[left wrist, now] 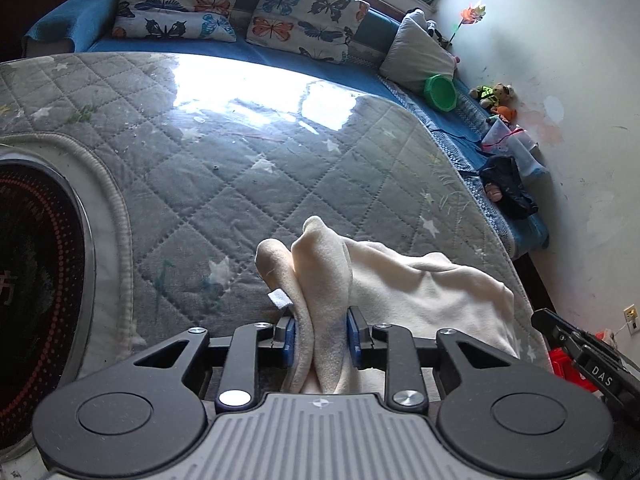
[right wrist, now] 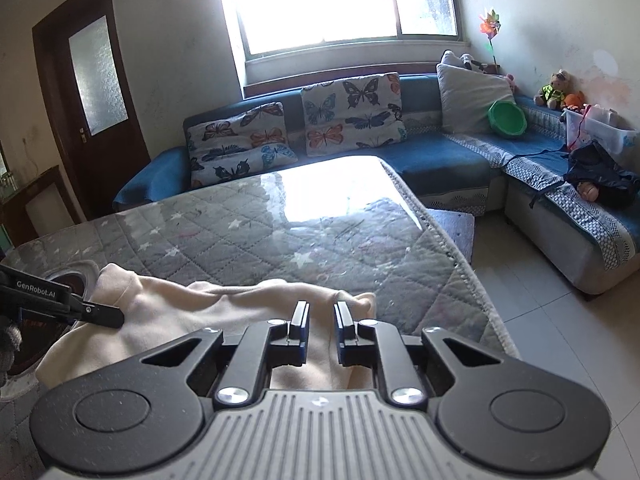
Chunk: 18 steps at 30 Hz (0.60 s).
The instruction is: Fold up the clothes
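Observation:
A cream fleece garment point(left wrist: 420, 280) lies bunched at the near edge of the quilted grey table cover point(left wrist: 200, 160). My left gripper point(left wrist: 320, 332) is shut on a thick fold of it, with cloth standing up between the blue pads. In the right wrist view the same garment point(right wrist: 192, 304) spreads across the near table edge. My right gripper point(right wrist: 321, 320) sits over the garment's right end; its fingers are a little apart with cloth showing between them, not clearly pinched. The left gripper's finger point(right wrist: 96, 314) shows at the left, pressed into the cloth.
A round black cooktop point(left wrist: 36, 280) is set into the table at the left. A blue corner sofa point(right wrist: 440, 152) with butterfly cushions point(right wrist: 352, 108), a green bowl point(right wrist: 507, 118), toys and a plastic box stands behind and to the right. Tiled floor point(right wrist: 540, 320) lies right of the table.

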Each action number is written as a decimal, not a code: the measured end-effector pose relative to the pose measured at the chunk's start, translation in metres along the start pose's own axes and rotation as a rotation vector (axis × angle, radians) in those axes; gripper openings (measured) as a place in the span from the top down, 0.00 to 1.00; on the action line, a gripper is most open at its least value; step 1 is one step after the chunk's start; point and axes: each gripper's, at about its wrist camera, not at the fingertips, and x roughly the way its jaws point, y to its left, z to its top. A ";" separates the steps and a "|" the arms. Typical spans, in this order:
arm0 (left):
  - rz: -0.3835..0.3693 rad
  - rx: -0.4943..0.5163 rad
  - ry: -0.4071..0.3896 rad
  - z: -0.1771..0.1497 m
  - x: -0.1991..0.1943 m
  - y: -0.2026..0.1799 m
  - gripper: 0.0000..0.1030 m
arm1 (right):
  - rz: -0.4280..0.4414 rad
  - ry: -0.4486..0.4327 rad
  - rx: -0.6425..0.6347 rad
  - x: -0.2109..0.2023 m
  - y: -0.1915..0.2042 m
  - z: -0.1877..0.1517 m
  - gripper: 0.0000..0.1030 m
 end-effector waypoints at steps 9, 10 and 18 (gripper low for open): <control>0.040 0.002 -0.005 -0.006 0.002 0.008 0.55 | 0.016 0.047 -0.043 0.009 0.013 -0.017 0.51; 0.043 0.003 -0.008 -0.006 0.001 0.009 0.53 | 0.016 0.051 -0.046 0.010 0.014 -0.019 0.50; 0.069 0.022 -0.030 -0.009 -0.001 0.010 0.45 | -0.015 0.075 -0.111 0.012 0.022 -0.033 0.34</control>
